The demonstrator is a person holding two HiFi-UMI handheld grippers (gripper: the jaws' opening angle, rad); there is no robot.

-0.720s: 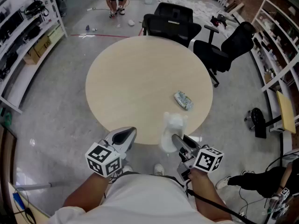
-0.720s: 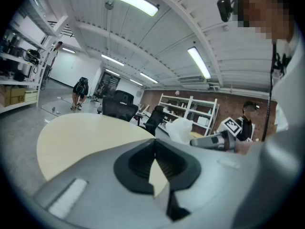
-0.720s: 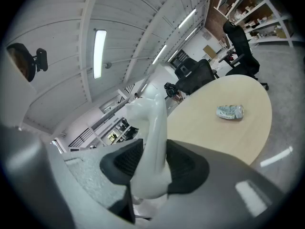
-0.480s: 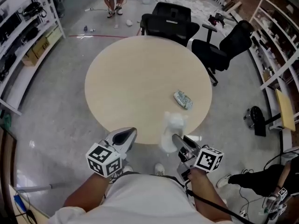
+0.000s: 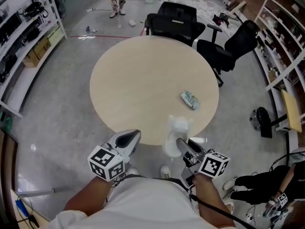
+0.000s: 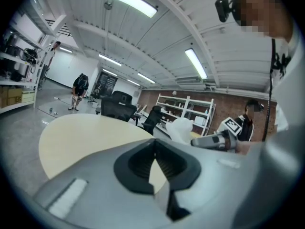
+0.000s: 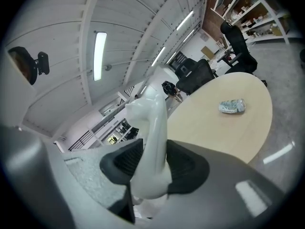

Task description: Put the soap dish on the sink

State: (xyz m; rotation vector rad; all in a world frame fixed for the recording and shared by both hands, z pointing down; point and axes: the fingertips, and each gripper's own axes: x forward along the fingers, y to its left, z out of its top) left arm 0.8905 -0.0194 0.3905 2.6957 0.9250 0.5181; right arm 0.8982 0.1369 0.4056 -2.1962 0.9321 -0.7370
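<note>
The white soap dish (image 5: pixel 177 129) stands on edge between the pads of my right gripper (image 5: pixel 179 143), which is shut on it over the near rim of the round beige table (image 5: pixel 143 80). In the right gripper view the soap dish (image 7: pixel 153 123) rises up out of the right gripper (image 7: pixel 151 162), pinched low down. My left gripper (image 5: pixel 130 138) hovers to its left at the table's near edge, shut with nothing in it. In the left gripper view, the left gripper (image 6: pixel 153 146) has its tips touching, and the soap dish (image 6: pixel 181 129) and right gripper (image 6: pixel 209 140) show at the right.
A small crumpled wrapper (image 5: pixel 190 99) lies on the table's right part. Black office chairs (image 5: pixel 175 22) stand behind and to the right of the table. Shelving (image 5: pixel 21 37) lines the left wall and more shelving (image 5: pixel 281 56) the right. A person (image 5: pixel 264 184) sits on the floor at lower right.
</note>
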